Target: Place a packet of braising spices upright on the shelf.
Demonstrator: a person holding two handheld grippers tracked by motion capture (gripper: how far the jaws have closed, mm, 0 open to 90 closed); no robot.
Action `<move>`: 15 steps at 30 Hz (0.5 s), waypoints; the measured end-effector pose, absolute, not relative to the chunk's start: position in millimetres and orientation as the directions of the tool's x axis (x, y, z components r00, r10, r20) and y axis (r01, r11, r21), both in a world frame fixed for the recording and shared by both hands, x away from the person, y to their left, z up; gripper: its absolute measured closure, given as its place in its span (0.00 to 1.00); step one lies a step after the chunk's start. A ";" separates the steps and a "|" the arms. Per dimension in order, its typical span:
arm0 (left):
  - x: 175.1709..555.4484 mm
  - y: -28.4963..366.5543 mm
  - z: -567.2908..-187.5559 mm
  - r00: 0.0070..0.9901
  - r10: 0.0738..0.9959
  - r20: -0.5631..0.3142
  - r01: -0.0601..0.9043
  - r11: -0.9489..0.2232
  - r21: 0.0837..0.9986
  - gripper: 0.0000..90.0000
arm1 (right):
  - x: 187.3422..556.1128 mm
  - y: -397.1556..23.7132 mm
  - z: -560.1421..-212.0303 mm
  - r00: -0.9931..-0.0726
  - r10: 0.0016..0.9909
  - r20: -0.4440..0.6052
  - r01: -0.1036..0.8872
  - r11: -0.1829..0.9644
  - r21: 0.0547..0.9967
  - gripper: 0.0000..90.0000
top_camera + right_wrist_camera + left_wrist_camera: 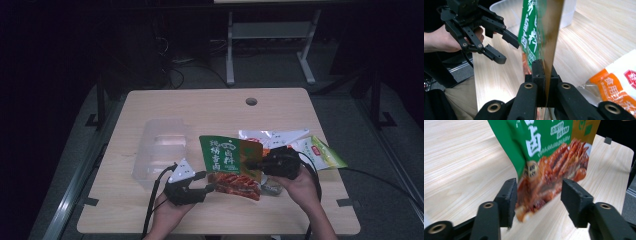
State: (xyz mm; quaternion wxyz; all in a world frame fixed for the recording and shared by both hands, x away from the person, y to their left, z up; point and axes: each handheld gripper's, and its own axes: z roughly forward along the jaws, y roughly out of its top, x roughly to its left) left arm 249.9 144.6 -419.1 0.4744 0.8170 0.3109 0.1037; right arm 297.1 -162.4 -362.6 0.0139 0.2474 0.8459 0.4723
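Now the right gripper [541, 75] has its jaws clamped on the edge of a glossy green and red plastic snack pouch [231, 167], holding it upright above the pale wooden surface [210, 107]. The left gripper [537, 200] has its jaws parted around the pouch's lower corner, apparently not pressing. With only one thin edge pinched, the pouch could swing or slip free and fall beside the clear plastic box [160, 145].

Green-and-ochre snack packet [231, 166] with white characters and red-orange food print, pale wood-grain table [210, 107]
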 end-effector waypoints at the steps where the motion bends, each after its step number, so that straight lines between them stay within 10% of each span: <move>1: 248.7 146.4 -419.2 0.786 0.605 -0.124 0.408 -0.358 0.840 0.48 | 296.1 -161.6 -361.1 -0.879 0.431 0.204 0.399 0.432 0.808 0.99; 15: 239.6 159.8 -423.8 0.816 0.568 -0.106 0.368 -0.371 0.852 0.39 | 297.4 -142.4 -343.2 -0.879 0.448 0.163 0.373 0.434 0.820 0.99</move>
